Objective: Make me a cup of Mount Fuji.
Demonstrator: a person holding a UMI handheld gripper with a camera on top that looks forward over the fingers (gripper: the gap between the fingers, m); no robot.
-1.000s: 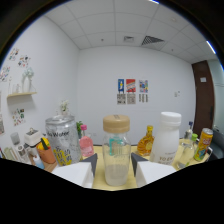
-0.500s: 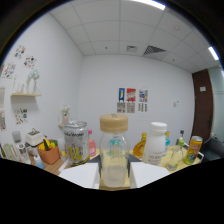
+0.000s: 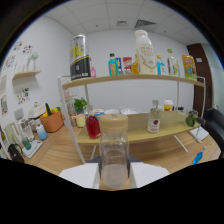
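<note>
Gripper view showed the tongs (image 3: pixel 114 172) clamped on a clear cork-lidded bottle (image 3: pixel 114 152), upright between the fingers with its long axis vertical. Beyond it stood a wooden shelf (image 3: pixel 165 126) bearing a red bottle (image 3: pixel 93 126), just behind and left.

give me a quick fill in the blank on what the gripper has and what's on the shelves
The gripper is shut on a clear ____ with a tan lid.
Just beyond the bottle, on the lower shelf, stands a smaller bottle of ____ liquid.
The big white jug stands on the ____ shelf.

Missing words: bottle; red; top
</note>
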